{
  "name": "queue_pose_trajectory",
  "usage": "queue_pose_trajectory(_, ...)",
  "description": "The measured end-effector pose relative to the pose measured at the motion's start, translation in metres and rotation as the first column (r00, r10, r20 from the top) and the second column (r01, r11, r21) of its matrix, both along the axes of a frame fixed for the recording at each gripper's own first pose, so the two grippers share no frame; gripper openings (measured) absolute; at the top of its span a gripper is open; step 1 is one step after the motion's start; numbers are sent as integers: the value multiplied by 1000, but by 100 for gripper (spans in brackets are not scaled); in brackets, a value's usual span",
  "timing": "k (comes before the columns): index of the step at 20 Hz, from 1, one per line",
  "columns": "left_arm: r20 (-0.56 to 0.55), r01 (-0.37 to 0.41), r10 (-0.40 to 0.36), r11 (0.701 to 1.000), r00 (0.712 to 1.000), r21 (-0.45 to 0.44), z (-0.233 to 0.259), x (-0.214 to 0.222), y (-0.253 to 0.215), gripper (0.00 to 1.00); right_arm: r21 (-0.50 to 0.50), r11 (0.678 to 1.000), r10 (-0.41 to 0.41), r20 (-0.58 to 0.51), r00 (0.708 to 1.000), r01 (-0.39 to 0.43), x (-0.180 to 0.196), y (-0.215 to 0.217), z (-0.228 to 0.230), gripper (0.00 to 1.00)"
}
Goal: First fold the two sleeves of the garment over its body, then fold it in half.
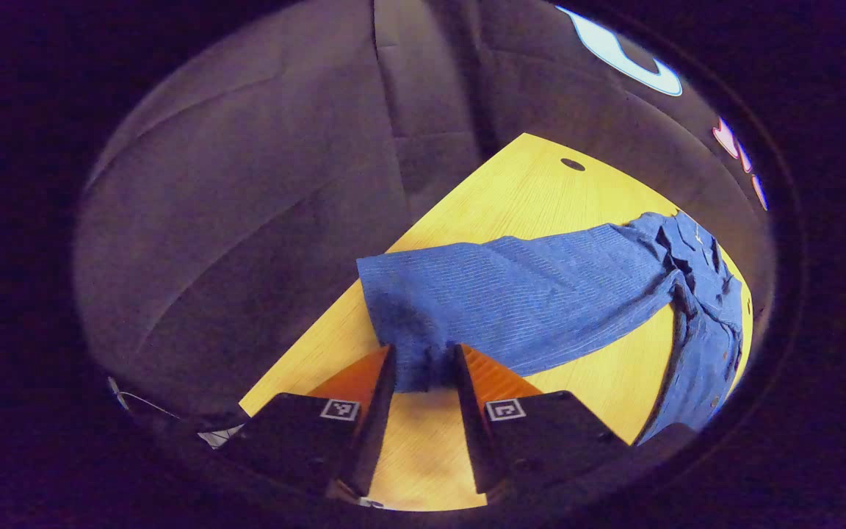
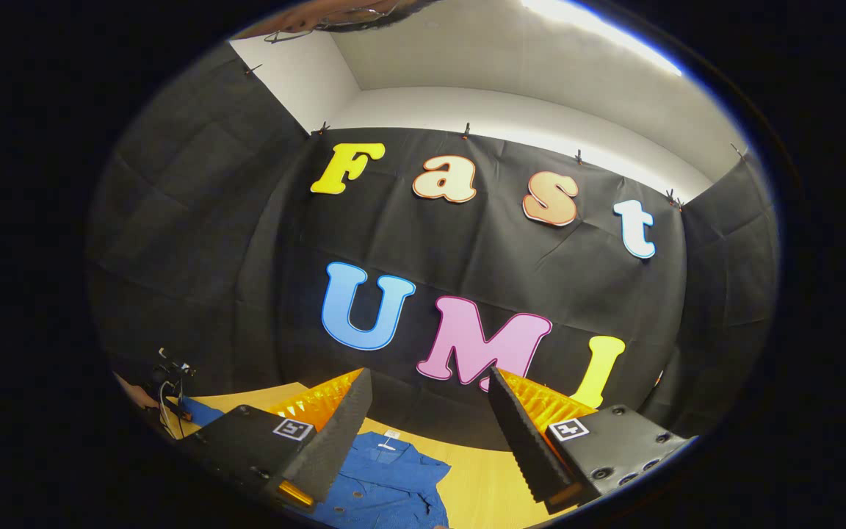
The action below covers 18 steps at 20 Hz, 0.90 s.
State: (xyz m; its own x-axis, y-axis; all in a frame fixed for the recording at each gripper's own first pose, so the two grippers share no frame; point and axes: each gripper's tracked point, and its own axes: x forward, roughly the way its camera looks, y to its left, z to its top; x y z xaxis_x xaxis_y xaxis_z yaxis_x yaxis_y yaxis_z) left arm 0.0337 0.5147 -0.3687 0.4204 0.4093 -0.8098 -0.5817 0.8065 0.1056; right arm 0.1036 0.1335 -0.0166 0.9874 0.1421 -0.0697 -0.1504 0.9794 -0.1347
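A blue ribbed shirt (image 1: 702, 294) lies on the yellow wooden table (image 1: 526, 184), its body bunched at the right. One long sleeve (image 1: 526, 294) stretches out toward me. My left gripper (image 1: 424, 354) is shut on the sleeve's cuff end, with the fabric pinched between both fingers just above the tabletop. My right gripper (image 2: 429, 376) is open and held up over the table, nothing between its fingers, facing the booth wall. Below it lies the shirt's collar (image 2: 386, 470) with a small white tag. The left gripper (image 2: 167, 382) and the hand holding it are small at the far left.
The table's edge runs diagonally at the left, with dark floor (image 1: 247, 242) beyond it. A small dark hole (image 1: 573, 164) sits near the table's far end. Bare tabletop (image 2: 478, 477) lies beside the collar, and black cloth walls enclose the booth.
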Motion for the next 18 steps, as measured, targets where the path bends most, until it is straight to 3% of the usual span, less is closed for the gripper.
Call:
queue_pose_trajectory(2, 9, 20, -20, 1000, 1000, -15, -2, 4, 2, 45, 12, 1000, -17, -21, 1000, 17, -2, -8, -5, 100)
queue_pose_trajectory(3, 3, 0, 1, 999, 1000, -48, 2, 6, -1, 18, 13, 999, -28, -37, 999, 29, -2, -14, -9, 100)
queue_pose_trajectory(7, -2, -55, 56, 983, 998, -174, 12, 9, 0, 0, 34, 998, -56, -74, 996, 58, -4, -27, -19, 100)
queue_pose_trajectory(8, 12, -39, 42, 981, 999, -189, 12, 10, -3, 0, 30, 997, -65, -77, 995, 67, -3, -32, -21, 93)
queue_pose_trajectory(13, 155, 76, -40, 969, 987, -235, 59, 38, -36, 0, 3, 998, -57, -78, 995, 57, -5, -35, -28, 93)
queue_pose_trajectory(18, 248, 214, -166, 959, 955, -183, 112, 71, -71, 0, 12, 999, -49, -94, 994, 50, -4, -42, -39, 93)
